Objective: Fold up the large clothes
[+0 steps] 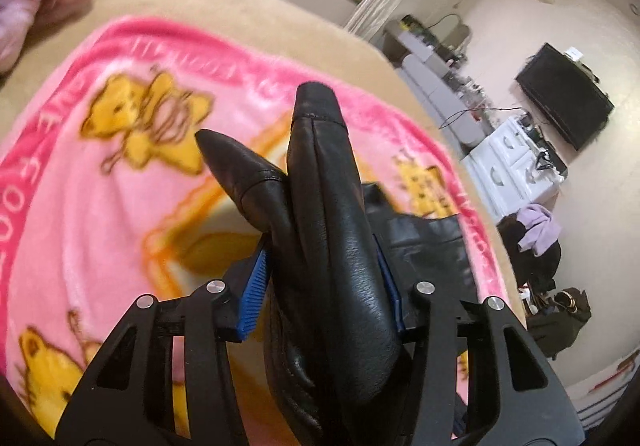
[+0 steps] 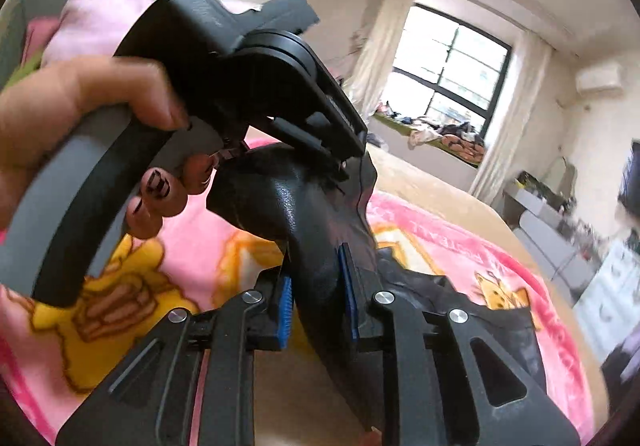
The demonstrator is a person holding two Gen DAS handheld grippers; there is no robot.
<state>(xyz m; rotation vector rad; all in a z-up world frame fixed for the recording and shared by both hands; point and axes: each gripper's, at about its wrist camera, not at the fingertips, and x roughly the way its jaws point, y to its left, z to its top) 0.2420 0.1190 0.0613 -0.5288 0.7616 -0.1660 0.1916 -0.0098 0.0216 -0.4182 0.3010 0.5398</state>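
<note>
On tan bed, pink blanket, perhaps fleece

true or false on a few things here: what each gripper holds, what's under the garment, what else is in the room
1. The left gripper is shut on a black leather garment. True.
2. The right gripper is open and holds nothing. False: it too is shut on the black leather garment.
3. A pink blanket with yellow cartoon bears lies under the garment. True.
4. The blanket is plain blue. False: it is pink with a darker pink border.
5. In the right wrist view, a hand with painted nails holds the other gripper. True.
6. The window is covered by closed curtains. False: the curtains hang at its sides and daylight comes through.
</note>
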